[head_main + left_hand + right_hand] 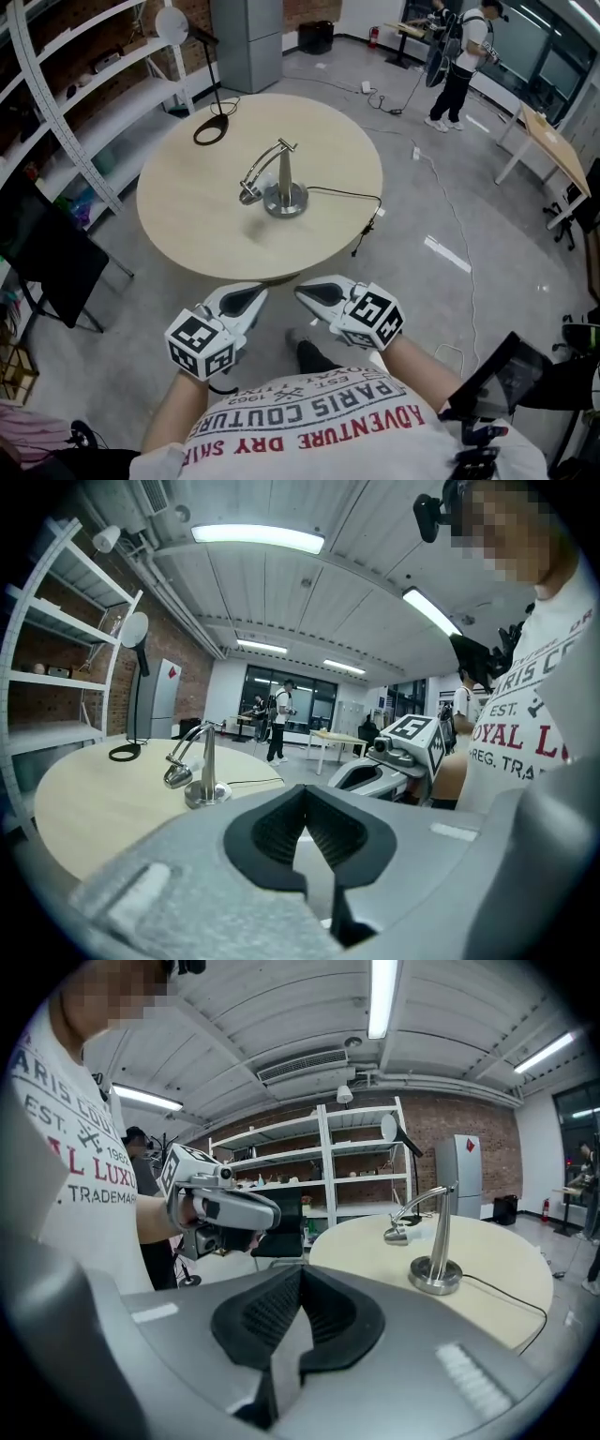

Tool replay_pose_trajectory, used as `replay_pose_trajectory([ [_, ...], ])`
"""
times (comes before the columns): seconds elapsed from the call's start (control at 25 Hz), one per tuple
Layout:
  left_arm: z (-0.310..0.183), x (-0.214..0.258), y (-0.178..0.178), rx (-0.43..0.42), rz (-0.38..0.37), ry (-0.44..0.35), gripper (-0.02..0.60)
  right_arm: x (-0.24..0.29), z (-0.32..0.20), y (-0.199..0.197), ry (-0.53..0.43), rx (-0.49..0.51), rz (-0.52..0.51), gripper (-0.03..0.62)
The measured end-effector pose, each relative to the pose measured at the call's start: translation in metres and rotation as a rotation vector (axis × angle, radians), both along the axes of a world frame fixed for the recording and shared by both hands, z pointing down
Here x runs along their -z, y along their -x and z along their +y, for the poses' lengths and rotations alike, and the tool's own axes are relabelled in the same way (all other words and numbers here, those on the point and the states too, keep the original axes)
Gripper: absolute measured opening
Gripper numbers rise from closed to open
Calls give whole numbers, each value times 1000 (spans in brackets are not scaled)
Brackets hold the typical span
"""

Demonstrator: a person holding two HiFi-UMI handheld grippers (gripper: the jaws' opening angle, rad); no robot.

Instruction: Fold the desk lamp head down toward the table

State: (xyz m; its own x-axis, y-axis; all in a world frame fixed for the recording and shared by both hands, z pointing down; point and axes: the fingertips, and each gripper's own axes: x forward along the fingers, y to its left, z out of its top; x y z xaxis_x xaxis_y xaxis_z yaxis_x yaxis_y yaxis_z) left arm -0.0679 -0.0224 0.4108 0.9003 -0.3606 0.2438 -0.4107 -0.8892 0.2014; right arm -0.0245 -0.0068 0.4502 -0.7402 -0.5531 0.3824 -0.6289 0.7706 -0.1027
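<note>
A silver desk lamp [284, 184] stands on its round base at the middle of the round wooden table [187, 216]. Its arm bends over to the left, and the lamp head [249, 195] hangs low just above the tabletop. The lamp also shows in the left gripper view [206, 766] and the right gripper view [439, 1241]. My left gripper [258, 292] and right gripper [302, 289] hover side by side off the table's near edge, in front of my chest, well away from the lamp. Both are shut with nothing between their jaws [305, 794] [300, 1274].
The lamp's black cable [352, 197] runs off the table's right edge. A black ring-shaped stand [211, 129] rests at the far edge. White shelving [84, 84] and a black chair [47, 253] are on the left, a person [464, 56] and a wooden desk [553, 141] at the back right.
</note>
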Motion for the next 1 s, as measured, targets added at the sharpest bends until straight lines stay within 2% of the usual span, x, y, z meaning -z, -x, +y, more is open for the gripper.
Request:
replay_pose_trajectory([
  [0.16, 17, 3, 5, 17, 4, -6, 0, 8, 16, 2, -4, -15, -35, 2],
  [0.56, 26, 0, 10, 44, -3, -12, 0, 14, 28, 3, -15, -17, -50, 3],
  [0.8, 28, -4, 11, 54, -7, -5, 0, 8, 29, -1, -25, -16, -12, 3],
  [1.0, 28, -5, 12, 63, -6, 1, 0, 10, 29, -3, -23, -17, -22, 3],
])
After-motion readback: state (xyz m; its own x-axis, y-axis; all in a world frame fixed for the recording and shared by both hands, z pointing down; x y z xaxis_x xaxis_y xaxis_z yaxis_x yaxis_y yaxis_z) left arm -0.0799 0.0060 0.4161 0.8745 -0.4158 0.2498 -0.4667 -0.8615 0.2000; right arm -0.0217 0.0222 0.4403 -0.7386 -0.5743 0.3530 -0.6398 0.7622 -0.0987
